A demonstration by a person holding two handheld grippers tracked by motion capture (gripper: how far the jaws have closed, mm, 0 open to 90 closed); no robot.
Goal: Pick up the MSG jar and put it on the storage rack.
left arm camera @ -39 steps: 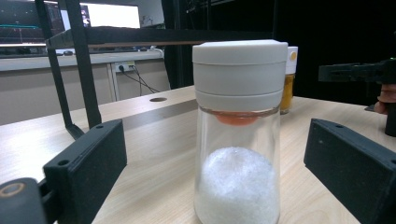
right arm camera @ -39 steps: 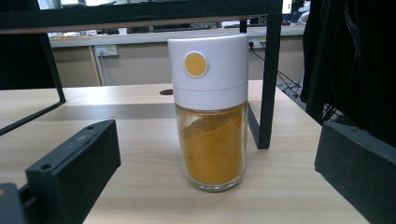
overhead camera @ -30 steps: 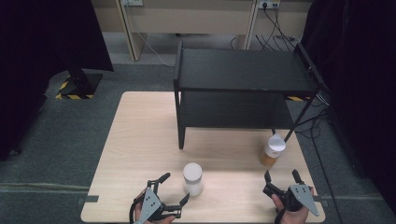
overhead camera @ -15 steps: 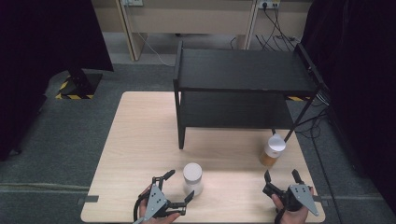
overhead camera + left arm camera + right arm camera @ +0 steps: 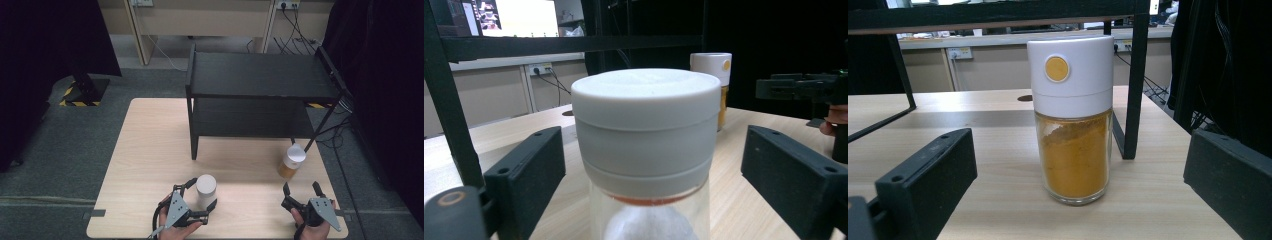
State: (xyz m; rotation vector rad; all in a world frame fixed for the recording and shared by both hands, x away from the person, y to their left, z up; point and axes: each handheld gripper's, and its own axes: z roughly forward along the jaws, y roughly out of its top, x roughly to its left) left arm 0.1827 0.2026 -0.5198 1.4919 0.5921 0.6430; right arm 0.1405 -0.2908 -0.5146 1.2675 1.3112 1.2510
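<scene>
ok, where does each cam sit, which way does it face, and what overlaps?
High view: above the person's table edge, looking forward and down at the table, black shelf, both hands and grippers.
Left gripper view: rides the left gripper, open jaws either side of the grey-lid jar.
Right gripper view: rides the right gripper, open jaws facing the yellow spice jar.
Shared: the spice jar shows in all three.

Left hand-held gripper (image 5: 199,194) low at the near edge, jaws spread wide and level, held in a hand (image 5: 176,230), right hand-held gripper (image 5: 301,189) likewise gaping, jaws pointing forward, gripped from behind
</scene>
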